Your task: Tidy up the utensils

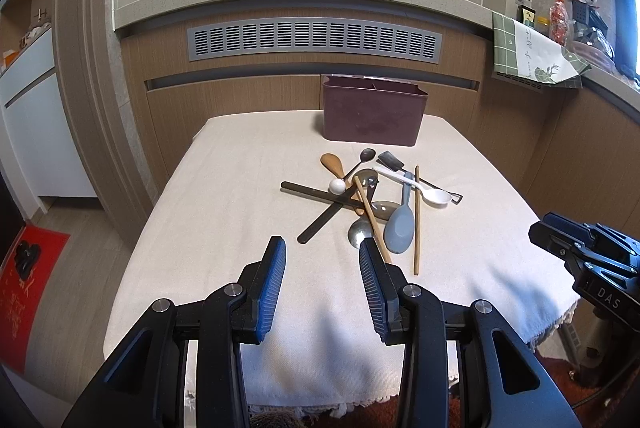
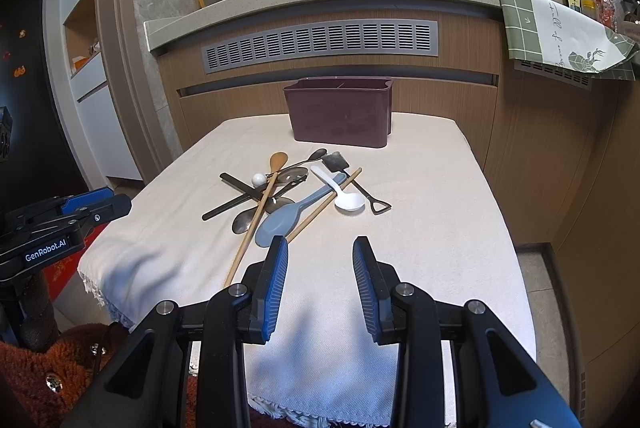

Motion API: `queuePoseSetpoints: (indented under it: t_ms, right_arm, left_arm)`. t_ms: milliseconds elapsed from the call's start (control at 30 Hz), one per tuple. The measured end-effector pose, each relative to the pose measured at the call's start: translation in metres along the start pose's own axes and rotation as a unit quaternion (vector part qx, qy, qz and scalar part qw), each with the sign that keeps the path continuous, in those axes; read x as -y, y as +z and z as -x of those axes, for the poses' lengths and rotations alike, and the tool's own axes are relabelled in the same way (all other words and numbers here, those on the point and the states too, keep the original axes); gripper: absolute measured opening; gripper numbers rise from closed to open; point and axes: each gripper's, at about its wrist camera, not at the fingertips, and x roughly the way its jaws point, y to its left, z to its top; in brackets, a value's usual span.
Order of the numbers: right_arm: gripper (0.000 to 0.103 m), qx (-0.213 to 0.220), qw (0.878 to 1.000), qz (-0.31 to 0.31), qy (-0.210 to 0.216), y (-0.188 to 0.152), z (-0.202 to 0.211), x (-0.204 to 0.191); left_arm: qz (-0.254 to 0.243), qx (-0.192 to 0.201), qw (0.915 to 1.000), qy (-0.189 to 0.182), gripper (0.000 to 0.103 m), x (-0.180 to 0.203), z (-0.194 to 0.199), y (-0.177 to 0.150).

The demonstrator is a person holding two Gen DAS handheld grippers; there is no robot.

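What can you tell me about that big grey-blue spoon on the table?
The grey-blue spoon looks like smooth plastic, with a wide, flat oval scoop and a slim handle. It lies flat on the white tablecloth at the near edge of the utensil pile, scoop toward the cameras, handle pointing away to the maroon box. It lies between two wooden chopsticks, beside a metal spoon. Nothing grips it.

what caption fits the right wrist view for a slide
Open right claw hovers before a jumble of utensils, grey plastic rice paddle nearest, with the maroon plastic utensil holder behind.
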Motion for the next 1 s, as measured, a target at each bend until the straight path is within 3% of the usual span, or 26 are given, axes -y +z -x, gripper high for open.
queuePoseSetpoints:
  t_ms: [767, 1000]
  right_arm:
    - [0.032, -0.003, 1.000, -0.001, 0.002, 0.000, -0.003, 0.000]
    - [0.032, -0.011, 1.000, 0.007, 0.007, 0.004, -0.013, 0.003]
  left_arm:
    - [-0.002, -0.004, 1.0000, -0.003, 0.039, 0.000, 0.000, 0.000]
    - [-0.021, -0.006, 0.9996, -0.021, 0.039, -0.002, -0.014, 0.017]
